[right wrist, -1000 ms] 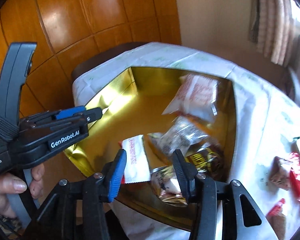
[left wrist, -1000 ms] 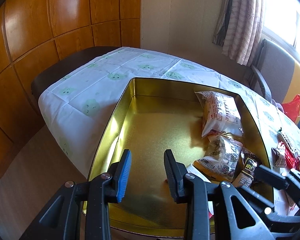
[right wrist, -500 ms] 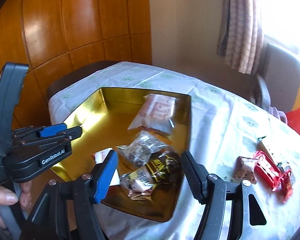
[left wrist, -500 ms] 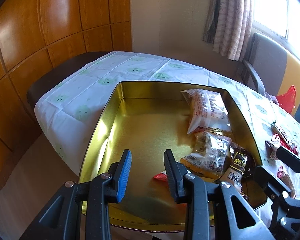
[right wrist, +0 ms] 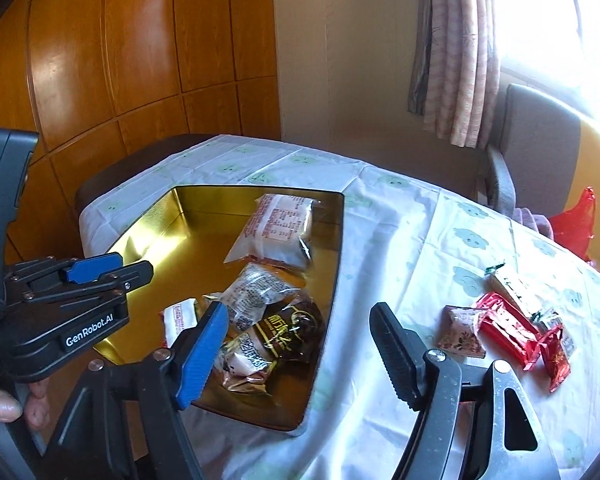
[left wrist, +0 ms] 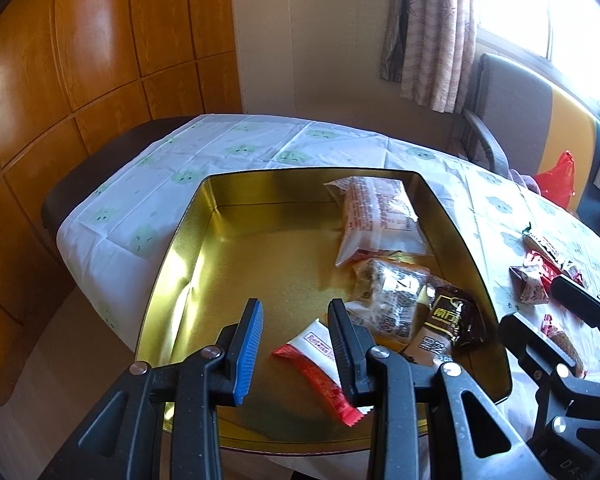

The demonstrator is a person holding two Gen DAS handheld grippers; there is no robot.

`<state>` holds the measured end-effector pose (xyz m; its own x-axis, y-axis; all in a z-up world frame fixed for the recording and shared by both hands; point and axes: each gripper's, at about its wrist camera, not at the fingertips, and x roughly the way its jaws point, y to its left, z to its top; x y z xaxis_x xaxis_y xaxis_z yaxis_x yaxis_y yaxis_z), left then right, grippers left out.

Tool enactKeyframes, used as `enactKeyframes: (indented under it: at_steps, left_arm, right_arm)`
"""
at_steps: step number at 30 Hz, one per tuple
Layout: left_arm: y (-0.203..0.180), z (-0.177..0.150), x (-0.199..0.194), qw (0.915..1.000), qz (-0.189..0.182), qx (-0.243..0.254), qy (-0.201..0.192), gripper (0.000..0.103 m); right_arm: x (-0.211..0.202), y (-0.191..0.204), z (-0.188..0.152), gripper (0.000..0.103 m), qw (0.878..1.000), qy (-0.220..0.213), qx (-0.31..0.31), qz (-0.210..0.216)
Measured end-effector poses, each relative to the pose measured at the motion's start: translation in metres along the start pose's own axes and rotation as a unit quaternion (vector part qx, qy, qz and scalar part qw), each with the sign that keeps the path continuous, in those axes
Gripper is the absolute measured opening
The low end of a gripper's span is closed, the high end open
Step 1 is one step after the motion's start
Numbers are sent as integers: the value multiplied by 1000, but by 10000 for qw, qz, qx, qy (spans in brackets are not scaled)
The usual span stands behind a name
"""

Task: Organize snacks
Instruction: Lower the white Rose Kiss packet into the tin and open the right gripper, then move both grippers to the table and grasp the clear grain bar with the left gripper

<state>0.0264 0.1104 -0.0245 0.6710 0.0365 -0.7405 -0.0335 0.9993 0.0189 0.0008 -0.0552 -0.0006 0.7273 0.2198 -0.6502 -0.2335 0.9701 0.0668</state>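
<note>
Nearest, the left gripper [left wrist: 294, 338] hovers over the shallow gold metal tin [left wrist: 236, 264], jaws narrowly apart and empty. The right gripper [right wrist: 298, 350] hangs over the tin's near right corner, jaws opening with nothing between them. Inside the tin lie a red-and-white wrapper [left wrist: 320, 364], dark packets [right wrist: 288, 332] and, farther, a large clear packet [left wrist: 376, 216]. Red wrapped snacks [right wrist: 508, 328] lie on the white tablecloth [right wrist: 400, 240] to the right.

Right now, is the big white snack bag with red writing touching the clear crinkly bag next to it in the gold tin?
Touching. In the left wrist view the white bag's near corner overlaps the clear bag's top edge, no gold floor between them.
</note>
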Motion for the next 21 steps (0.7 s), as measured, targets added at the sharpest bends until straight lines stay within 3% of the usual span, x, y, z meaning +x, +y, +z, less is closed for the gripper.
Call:
enactKeyframes:
  at_steps: [21]
  left_arm:
    - [-52, -1, -12, 9970, -382, 671, -39, 34]
  right_arm:
    - [-13, -42, -13, 79, 9980, -71, 372, -498]
